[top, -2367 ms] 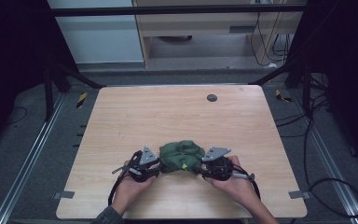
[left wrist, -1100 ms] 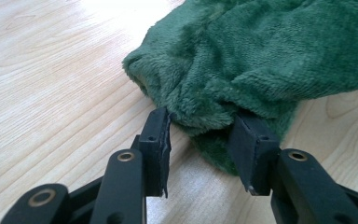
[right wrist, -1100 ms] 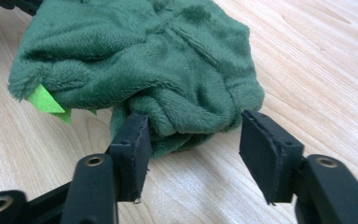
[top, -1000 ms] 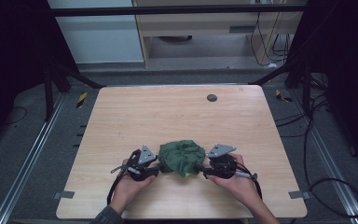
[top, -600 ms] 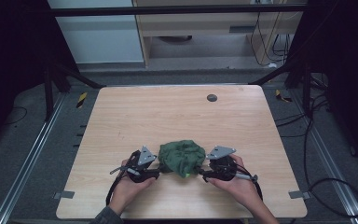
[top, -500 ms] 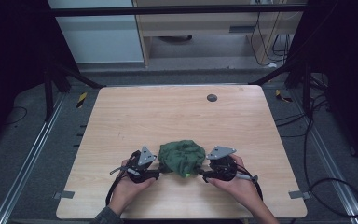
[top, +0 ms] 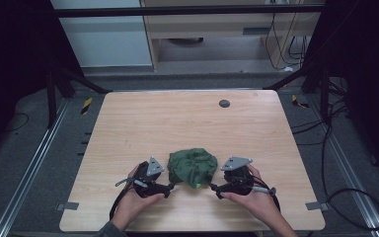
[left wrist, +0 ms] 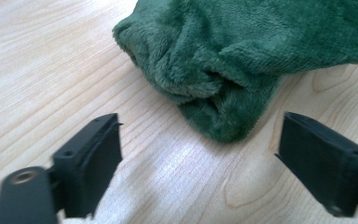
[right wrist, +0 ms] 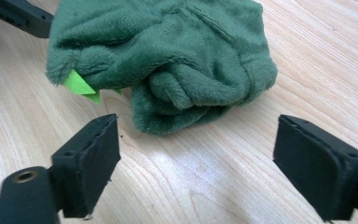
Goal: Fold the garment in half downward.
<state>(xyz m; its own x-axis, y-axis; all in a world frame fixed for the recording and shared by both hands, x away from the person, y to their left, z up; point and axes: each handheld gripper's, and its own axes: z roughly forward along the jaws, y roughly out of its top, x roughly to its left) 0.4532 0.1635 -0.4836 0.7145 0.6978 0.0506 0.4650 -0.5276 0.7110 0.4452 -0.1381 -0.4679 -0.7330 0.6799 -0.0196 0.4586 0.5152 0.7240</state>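
A crumpled green fleece cloth (top: 192, 167) lies bunched on the wooden table (top: 177, 118) near its front edge. My left gripper (top: 169, 187) rests on the table just left of the cloth, open, its jaws wide apart with a fold of the cloth (left wrist: 214, 79) ahead of them and nothing between them. My right gripper (top: 214, 187) sits just right of the cloth, also open; in its view the cloth (right wrist: 168, 60) lies a little beyond the jaws, a bright green tag (right wrist: 80, 85) poking out at its edge. A hand holds each gripper.
A small dark round disc (top: 224, 103) sits at the far side of the table. Cables (top: 355, 197) trail on the floor to the right. Bare wood stretches beyond the cloth.
Both grippers have let go of the cloth and drawn back slightly outward. The cloth has settled into a looser heap on the table.
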